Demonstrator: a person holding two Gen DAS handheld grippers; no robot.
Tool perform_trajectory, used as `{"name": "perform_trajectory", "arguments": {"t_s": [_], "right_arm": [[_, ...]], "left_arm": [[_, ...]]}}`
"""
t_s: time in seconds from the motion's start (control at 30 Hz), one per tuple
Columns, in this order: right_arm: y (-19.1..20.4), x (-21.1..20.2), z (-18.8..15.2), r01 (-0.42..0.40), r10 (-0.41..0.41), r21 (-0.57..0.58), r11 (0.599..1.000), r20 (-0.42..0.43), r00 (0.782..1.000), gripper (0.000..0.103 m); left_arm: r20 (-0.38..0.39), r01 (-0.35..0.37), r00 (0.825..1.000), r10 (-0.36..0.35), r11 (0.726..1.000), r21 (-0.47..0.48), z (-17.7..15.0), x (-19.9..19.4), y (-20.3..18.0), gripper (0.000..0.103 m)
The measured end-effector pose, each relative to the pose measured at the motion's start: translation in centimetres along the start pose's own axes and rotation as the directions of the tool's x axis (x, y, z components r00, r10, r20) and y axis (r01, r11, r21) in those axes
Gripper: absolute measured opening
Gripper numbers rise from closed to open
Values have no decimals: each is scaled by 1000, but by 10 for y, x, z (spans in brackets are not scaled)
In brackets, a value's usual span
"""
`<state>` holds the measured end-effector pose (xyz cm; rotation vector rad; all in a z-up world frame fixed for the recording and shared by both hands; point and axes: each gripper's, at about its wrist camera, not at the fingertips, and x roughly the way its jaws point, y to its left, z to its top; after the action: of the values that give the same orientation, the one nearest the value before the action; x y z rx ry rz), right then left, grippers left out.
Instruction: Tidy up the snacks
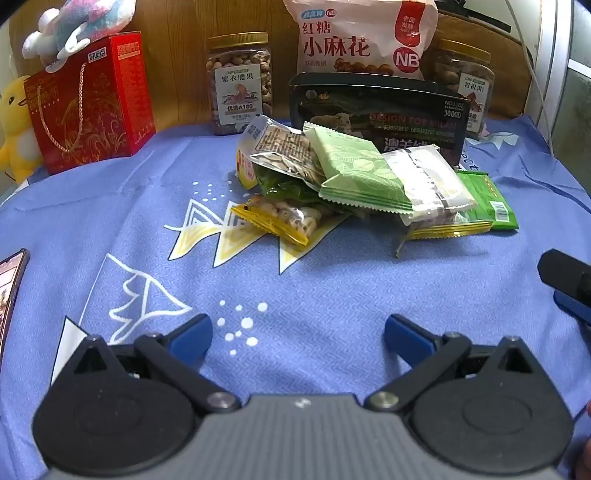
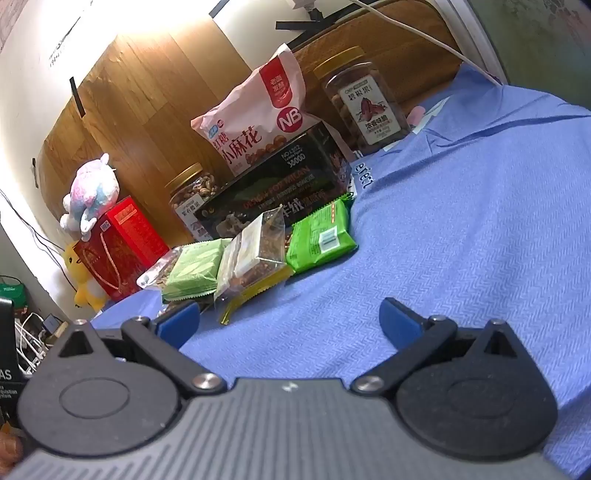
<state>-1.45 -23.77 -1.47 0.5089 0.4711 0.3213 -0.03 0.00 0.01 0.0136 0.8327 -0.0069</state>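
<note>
Both grippers stand over a blue cloth printed with white and yellow triangles, and neither holds anything. The left gripper has its blue-tipped jaws spread wide, with only bare cloth between them; the snack pile lies beyond it, toward the far middle of the surface and well apart from the fingertips. The right gripper is likewise spread wide and empty — its left fingertip sits just in front of the near edge of the pile, though contact cannot be confirmed. The pile is a loose overlapping heap: a pale green packet on top, a clear packet with a white slab beside it to the right, a bright green packet at the right end, and a yellow-edged packet of small biscuits at the near left. Directly behind the pile stands a dark box, with a pink bag upright behind that. A gold-lidded nut jar stands to the left of the box, a second jar to the right. At far left — a red gift bag with a plush toy on top.
</note>
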Motion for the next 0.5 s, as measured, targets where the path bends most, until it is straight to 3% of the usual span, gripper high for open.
{"name": "perform_trajectory", "arguments": {"t_s": [0.5], "right_arm": [[-4,-2,1,-9,9,18,1000,10,1000,103]], "left_arm": [[1,0,1000,0,1000,5,7,-5,1,103]]}}
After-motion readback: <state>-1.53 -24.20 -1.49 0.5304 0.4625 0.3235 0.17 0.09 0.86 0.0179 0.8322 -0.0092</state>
